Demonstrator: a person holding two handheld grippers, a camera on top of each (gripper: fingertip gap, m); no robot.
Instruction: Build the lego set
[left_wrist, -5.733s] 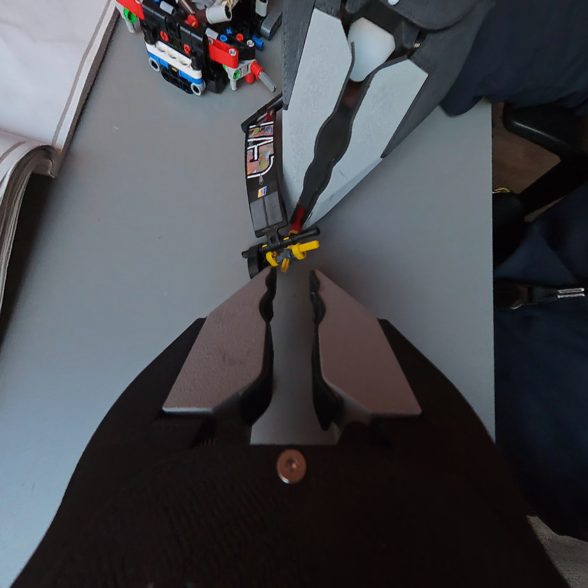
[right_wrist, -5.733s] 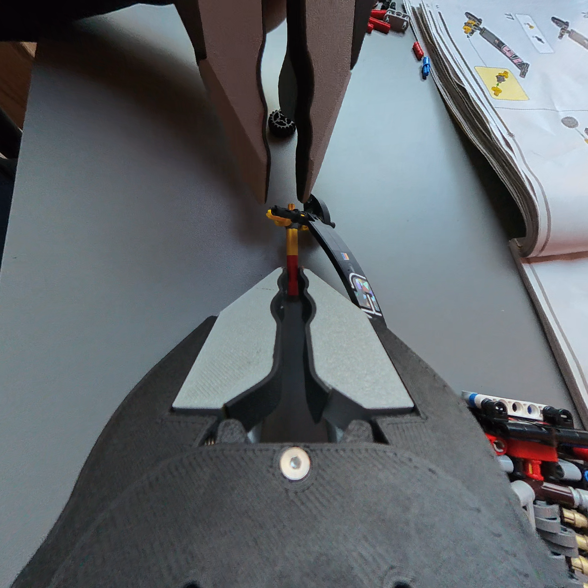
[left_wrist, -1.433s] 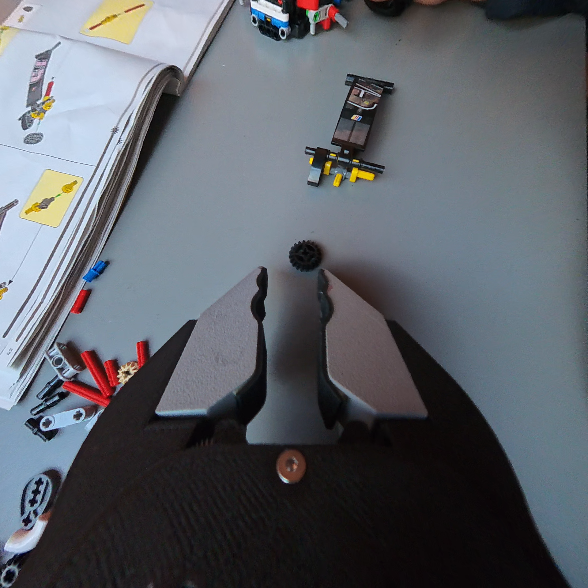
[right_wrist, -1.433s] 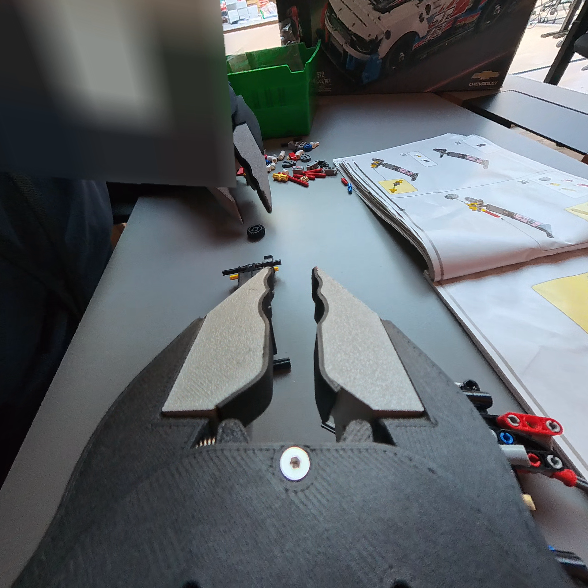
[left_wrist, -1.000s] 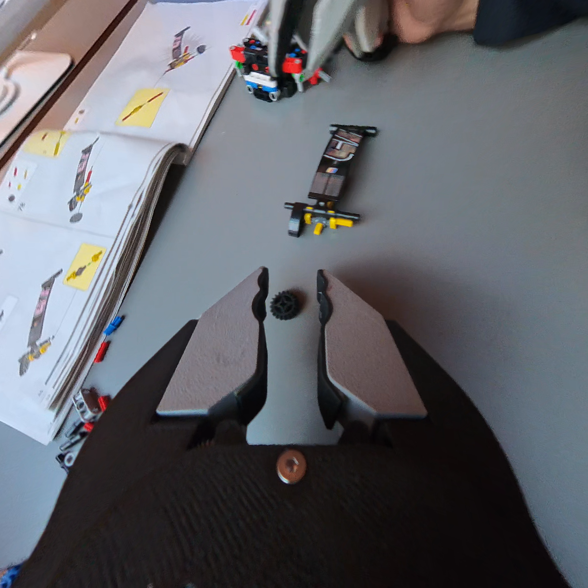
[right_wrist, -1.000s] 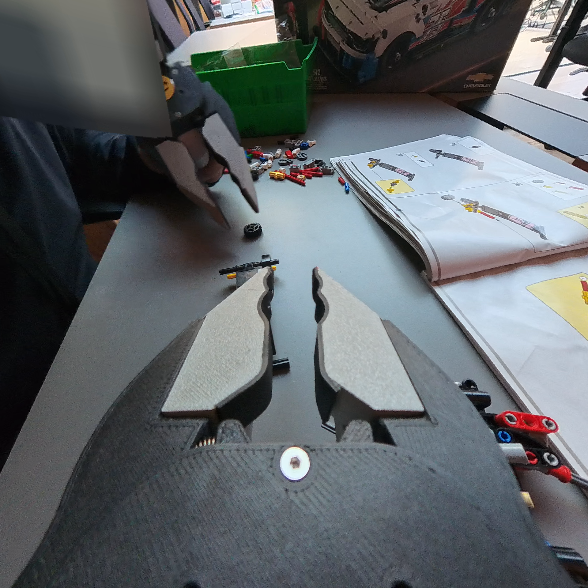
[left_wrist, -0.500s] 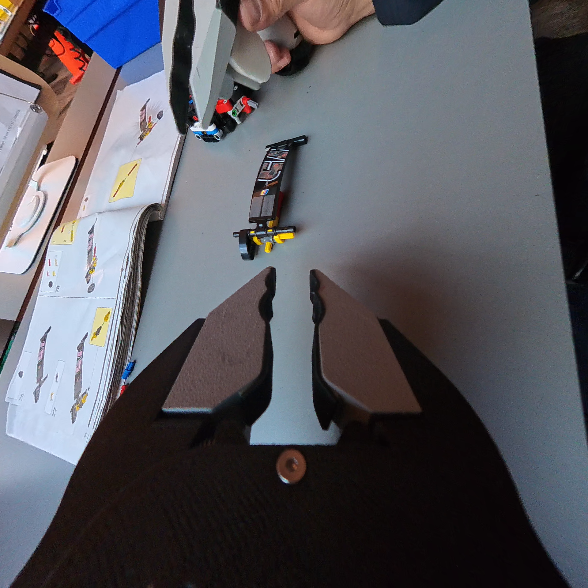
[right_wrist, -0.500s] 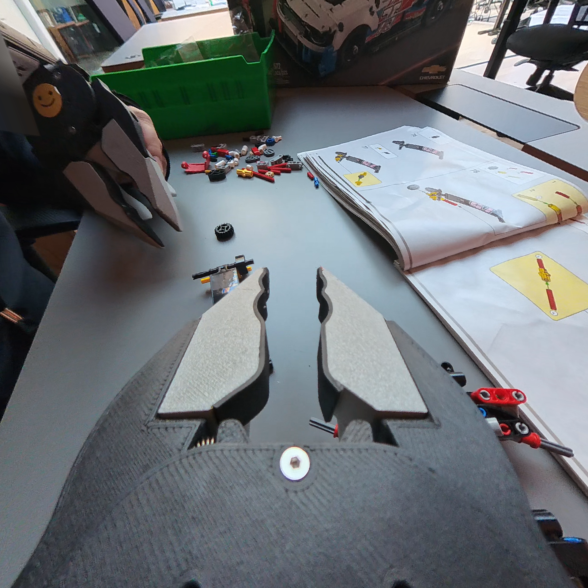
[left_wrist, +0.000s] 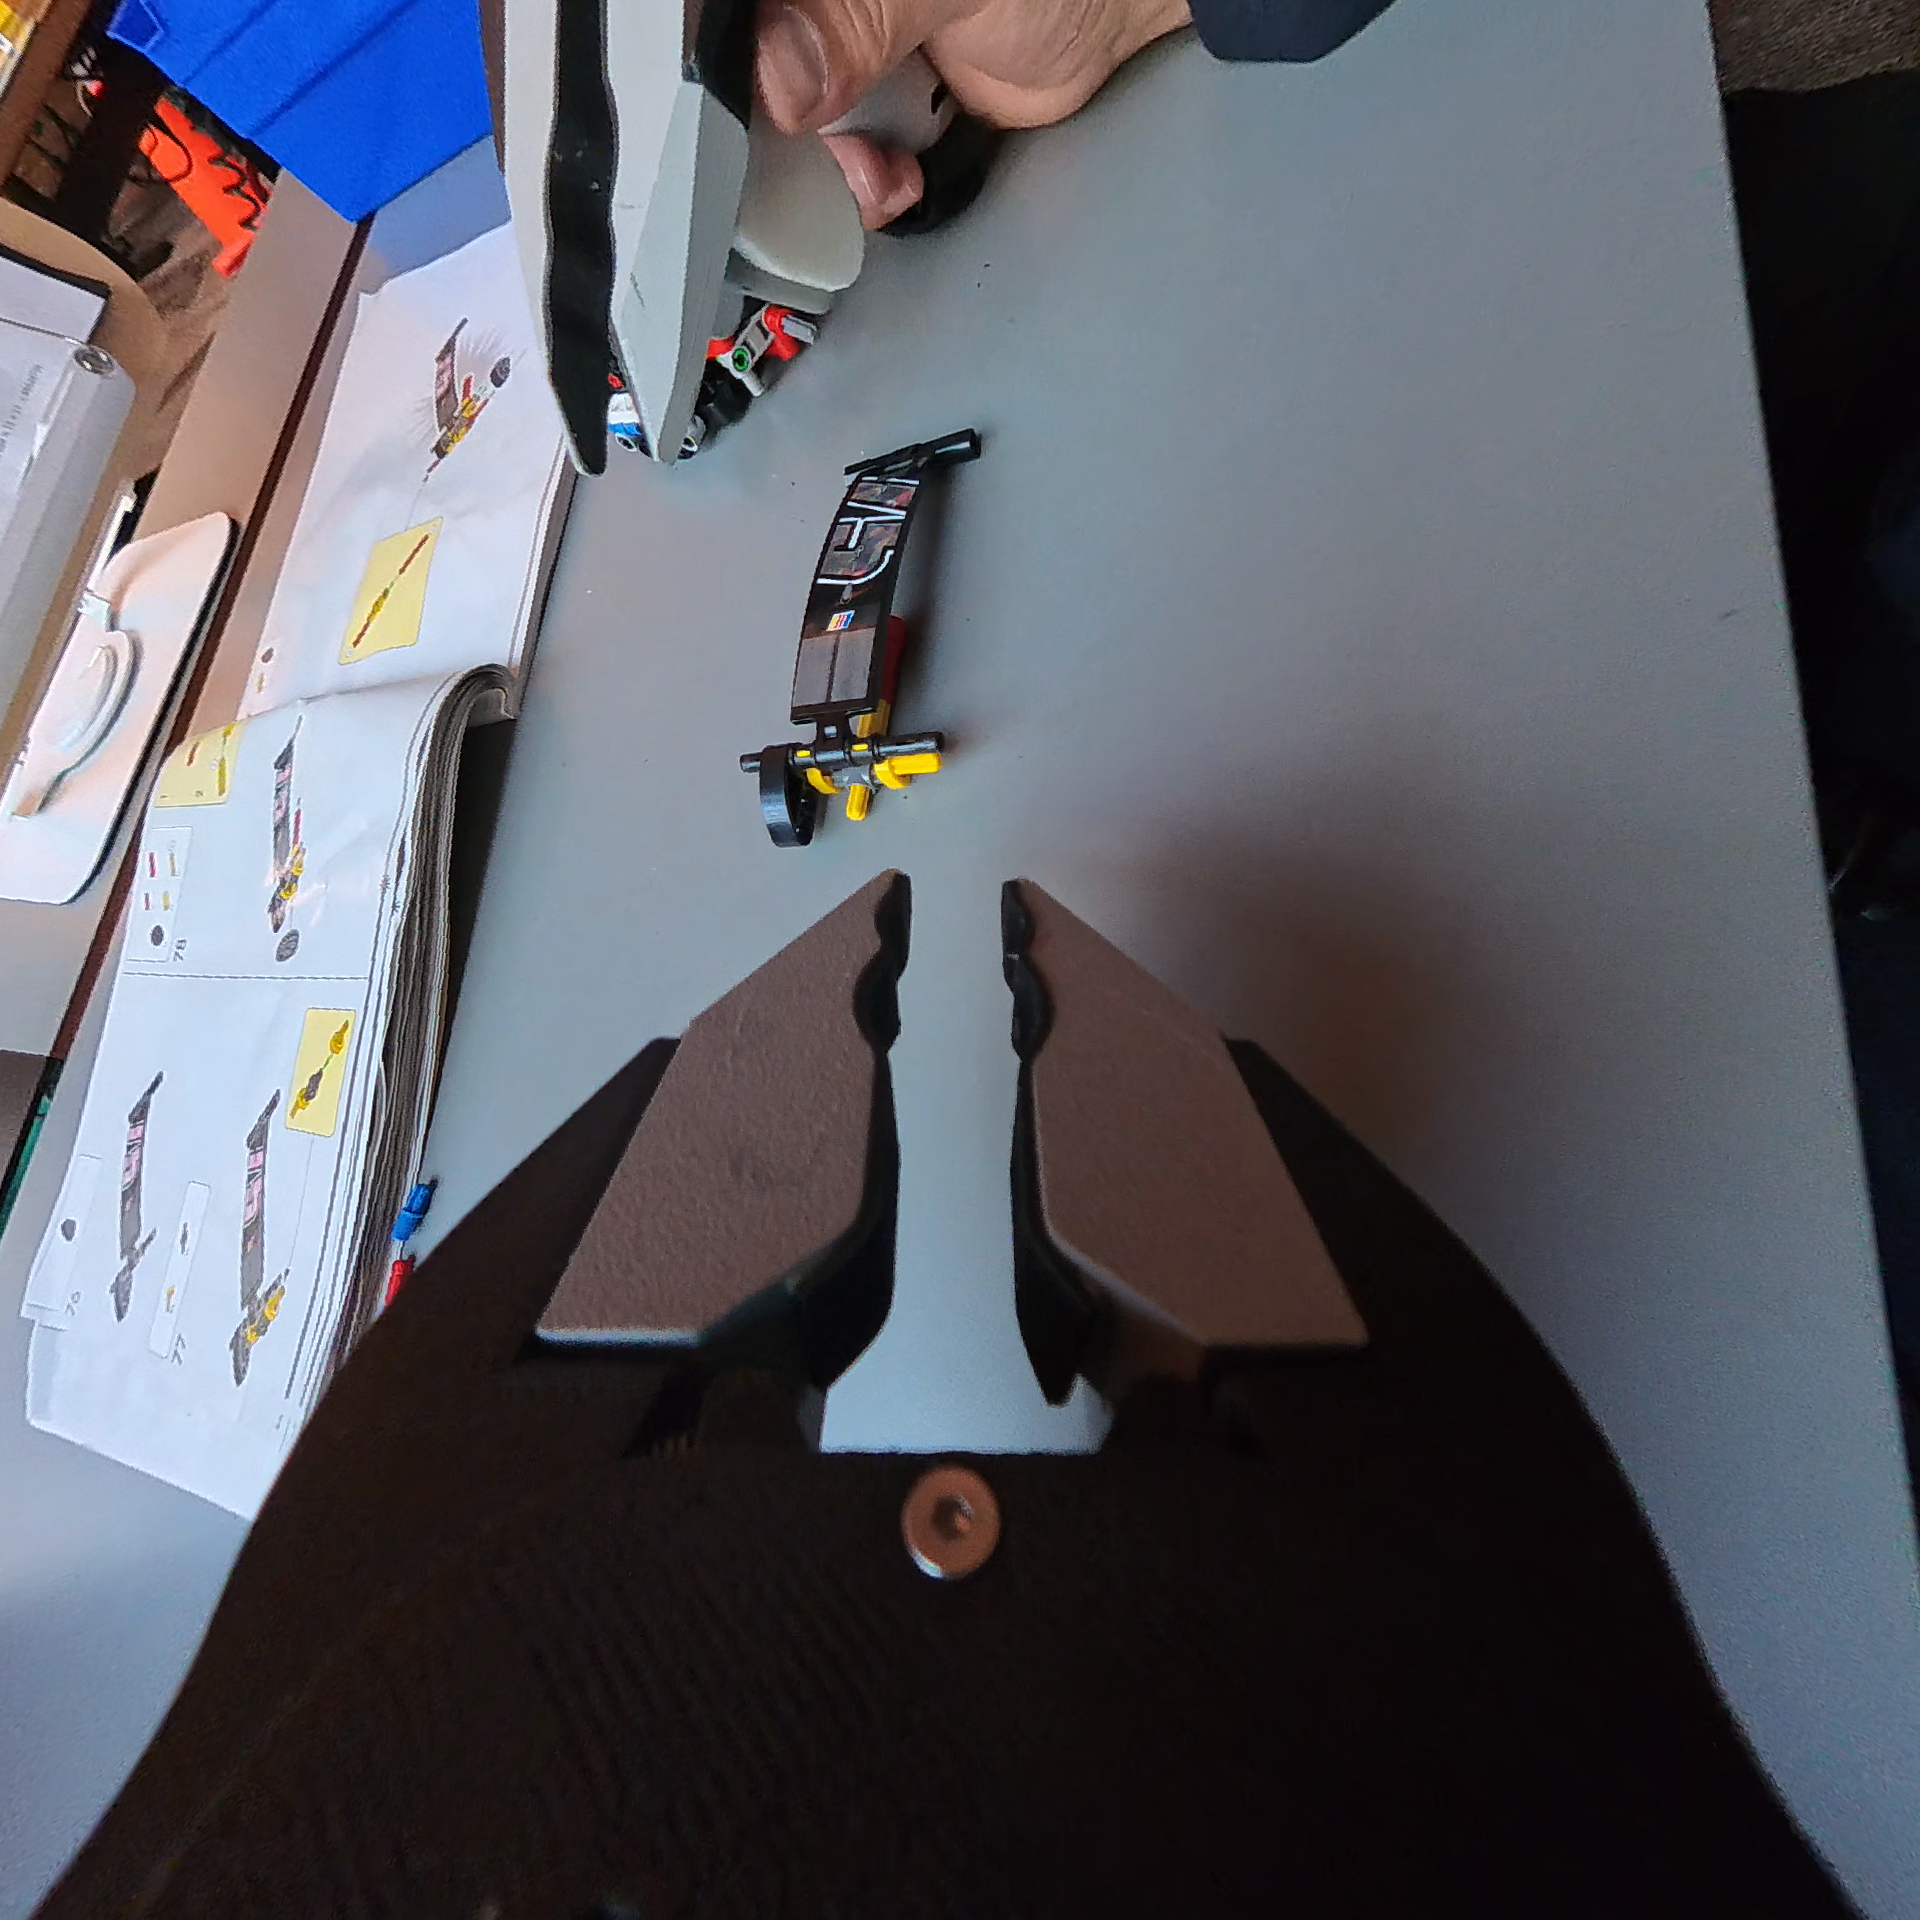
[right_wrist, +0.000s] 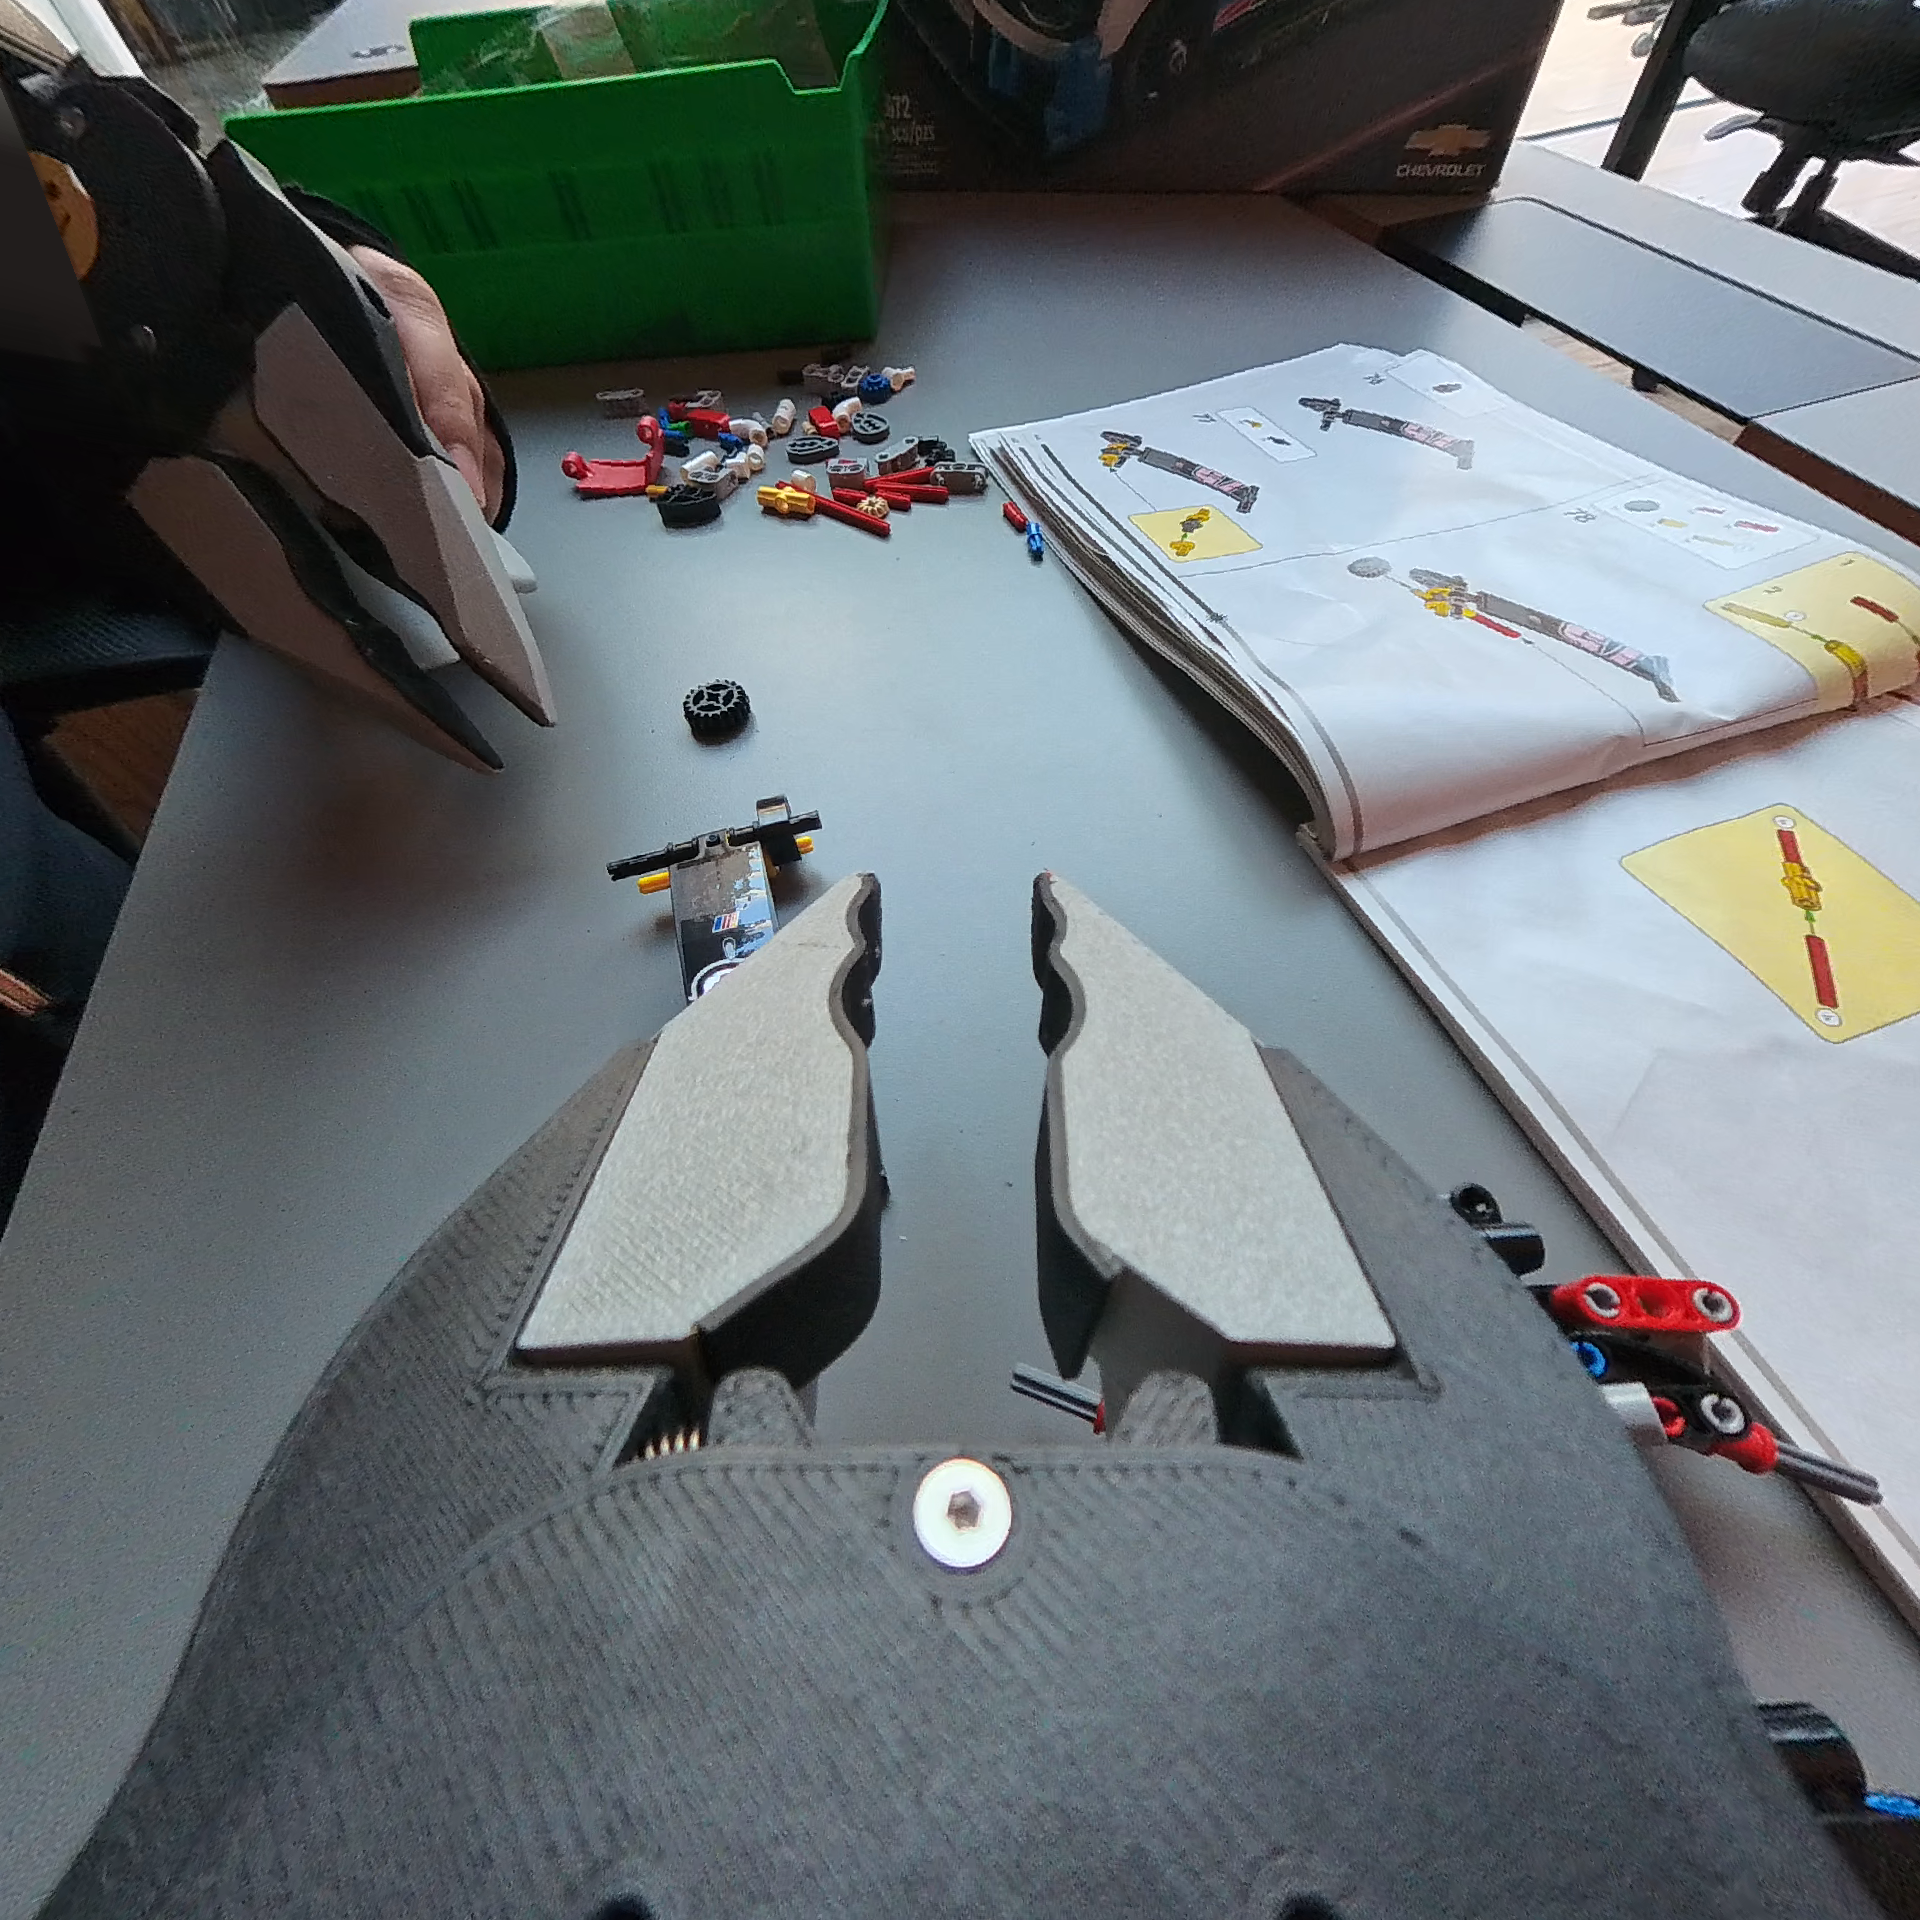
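My left gripper (left_wrist: 954, 883) hovers open over the grey table (left_wrist: 1351, 520) with nothing between its fingers. Just ahead of it lies a small assembly (left_wrist: 847, 665): a curved black panel on a black axle with yellow pieces. A black gear (right_wrist: 717, 710) lies on the table just right of the left gripper's fingertips (right_wrist: 517, 740); the left wrist view does not show it. My right gripper (right_wrist: 956, 883) is open and empty, above the near end of the same assembly (right_wrist: 727, 894). It also shows at the top of the left wrist view (left_wrist: 629, 457), held by a hand.
An open instruction booklet (right_wrist: 1455, 623) lies on the right, and shows in the left wrist view (left_wrist: 260, 935). Loose small pieces (right_wrist: 790, 468) lie before a green bin (right_wrist: 582, 208). A partly built model (right_wrist: 1642, 1351) sits beside my right gripper. The table edge (left_wrist: 1766, 727) is near. About 15 cm separates my left fingertips from my right. The black gear (right_wrist: 717, 710) is closer to my left gripper, around 6 cm from its tips; the right tips are 15 cm off.
A second ago the gear lay between my left fingers. The left gripper has since drawn back without it, its fingers closer together, and the gear stays on the table. The right gripper tilted slightly.
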